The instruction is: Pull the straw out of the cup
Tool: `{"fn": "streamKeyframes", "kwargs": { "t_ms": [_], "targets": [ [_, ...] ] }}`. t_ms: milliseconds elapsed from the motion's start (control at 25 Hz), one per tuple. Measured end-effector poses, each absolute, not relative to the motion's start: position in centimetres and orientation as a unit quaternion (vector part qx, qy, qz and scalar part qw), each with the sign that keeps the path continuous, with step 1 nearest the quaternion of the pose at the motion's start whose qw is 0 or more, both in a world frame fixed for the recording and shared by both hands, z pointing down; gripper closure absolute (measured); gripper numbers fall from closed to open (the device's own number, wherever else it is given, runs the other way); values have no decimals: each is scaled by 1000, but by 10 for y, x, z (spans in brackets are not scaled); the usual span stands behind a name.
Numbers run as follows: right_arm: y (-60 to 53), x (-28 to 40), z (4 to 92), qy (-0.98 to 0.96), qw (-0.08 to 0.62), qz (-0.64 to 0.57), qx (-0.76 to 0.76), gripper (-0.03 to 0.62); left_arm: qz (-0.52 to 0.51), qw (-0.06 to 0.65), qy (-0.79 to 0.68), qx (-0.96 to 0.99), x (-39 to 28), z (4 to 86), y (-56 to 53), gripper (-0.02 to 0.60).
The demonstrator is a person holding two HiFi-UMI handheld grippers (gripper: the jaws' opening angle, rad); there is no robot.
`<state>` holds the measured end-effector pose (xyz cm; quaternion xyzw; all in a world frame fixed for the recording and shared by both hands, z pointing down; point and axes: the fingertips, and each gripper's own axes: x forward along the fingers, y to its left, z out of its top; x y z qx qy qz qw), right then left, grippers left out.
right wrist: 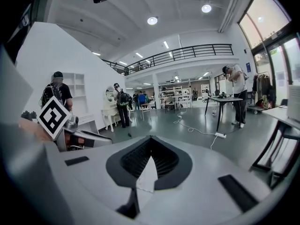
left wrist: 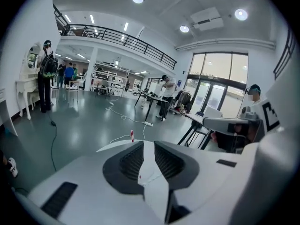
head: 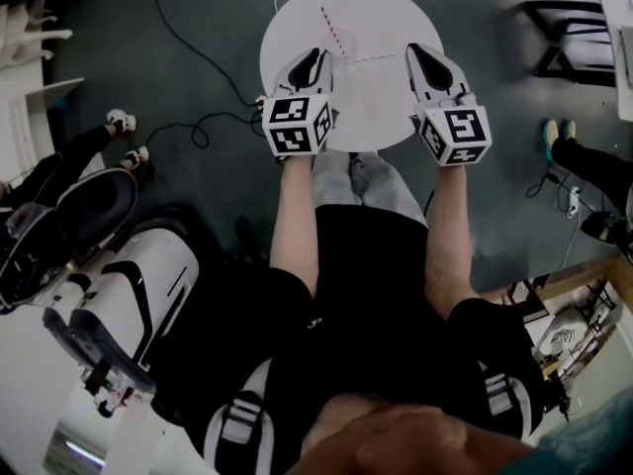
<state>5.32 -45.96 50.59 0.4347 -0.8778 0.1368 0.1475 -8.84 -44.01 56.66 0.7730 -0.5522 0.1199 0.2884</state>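
Holding left gripper [head: 318,55] narrowly parted and right gripper [head: 417,49] pinched together, both empty, over round white bench [head: 381,8] near red-striped straw [head: 331,33] lying flat.

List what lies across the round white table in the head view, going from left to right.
Left gripper → red-and-white striped straw, lying flat on the round white table → right gripper.

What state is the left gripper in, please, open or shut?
Open: the left gripper has its jaws apart, gripping nothing; the white table shows through the gap.
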Motion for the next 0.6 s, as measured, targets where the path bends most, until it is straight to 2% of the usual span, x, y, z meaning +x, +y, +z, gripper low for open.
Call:
{"fn": "streamKeyframes", "kwargs": {
  "t_ms": [40, 360, 600],
  "targets": [
    [-462, 54, 506, -876, 148, 138, 438, 578, 124, 290, -545, 777, -87, 570, -444, 509],
    [-471, 58, 518, -861, 162, 149, 458, 577, 150, 306, -504, 794, -79, 602, -472, 472],
    [-479, 73, 525, -843, 163, 159, 488, 578, 169, 314, -487, 797, -76, 625, -490, 471]
  ]
}}
